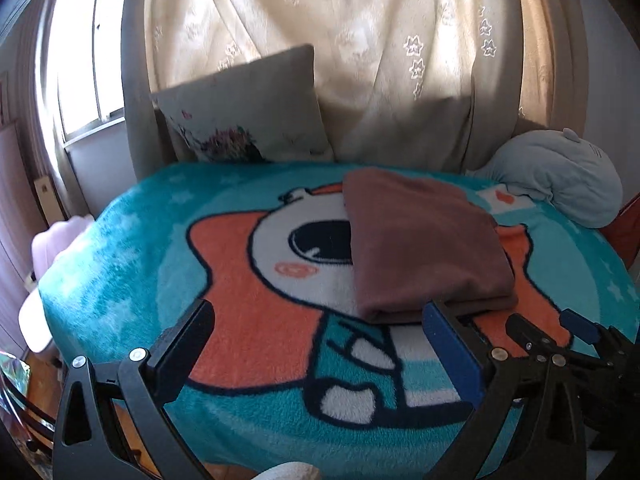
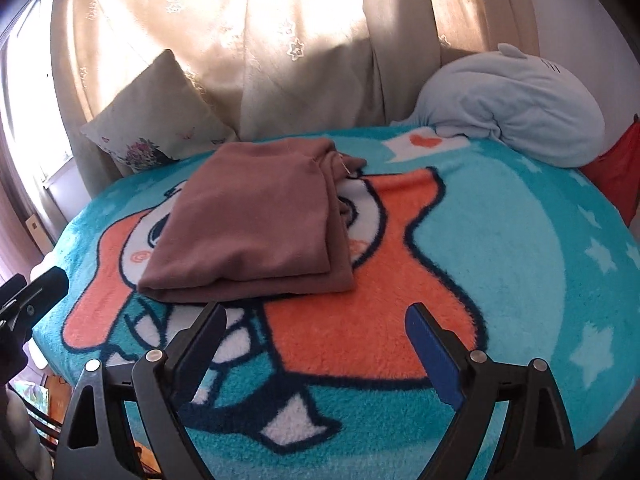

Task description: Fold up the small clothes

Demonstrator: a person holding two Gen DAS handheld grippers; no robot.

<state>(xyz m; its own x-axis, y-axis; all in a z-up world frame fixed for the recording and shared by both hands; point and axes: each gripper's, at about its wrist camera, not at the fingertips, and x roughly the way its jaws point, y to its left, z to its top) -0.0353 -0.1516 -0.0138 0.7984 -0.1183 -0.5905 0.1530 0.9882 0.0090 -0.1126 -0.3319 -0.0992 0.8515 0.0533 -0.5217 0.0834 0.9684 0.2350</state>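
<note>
A brown garment (image 1: 424, 244) lies folded into a thick rectangle on the teal cartoon blanket (image 1: 132, 248). It also shows in the right wrist view (image 2: 252, 220), left of centre. My left gripper (image 1: 316, 312) is open and empty, just in front of the garment's near edge and to its left. My right gripper (image 2: 316, 316) is open and empty, just in front of the garment's near right corner. The right gripper also shows at the right edge of the left wrist view (image 1: 548, 328).
A grey cushion (image 1: 248, 112) leans on the beige curtain (image 1: 360, 40) at the back left. A pale blue plush toy (image 2: 516, 104) lies at the back right beside something red (image 2: 616, 168). The blanket's edge falls away at the left.
</note>
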